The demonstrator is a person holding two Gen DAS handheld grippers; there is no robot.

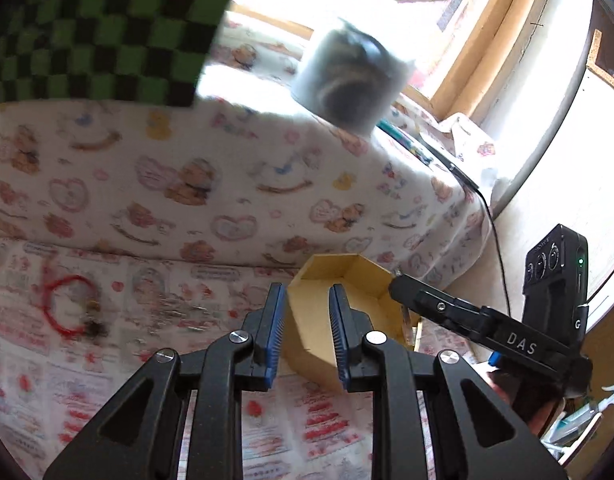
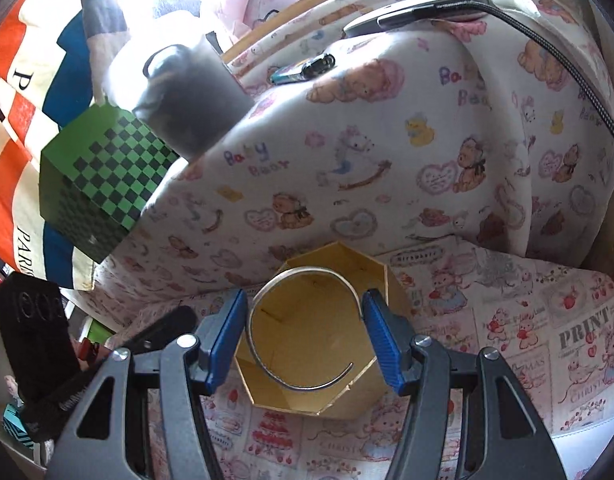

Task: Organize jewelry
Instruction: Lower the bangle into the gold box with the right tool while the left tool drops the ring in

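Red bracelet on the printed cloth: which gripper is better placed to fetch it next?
Left. The left gripper is open and empty, the red bracelet in its view; the right gripper spans the silver bangle over the yellow box.

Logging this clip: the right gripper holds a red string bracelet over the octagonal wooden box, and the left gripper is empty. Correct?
Not quite. The right gripper holds a silver cuff bangle over the octagonal wooden box, as the right wrist view shows. The red string bracelet lies on the cloth. The left gripper is empty.

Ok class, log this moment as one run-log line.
right tongs: hold silver cuff bangle over octagonal box | left tongs: open, empty | red bracelet: on cloth
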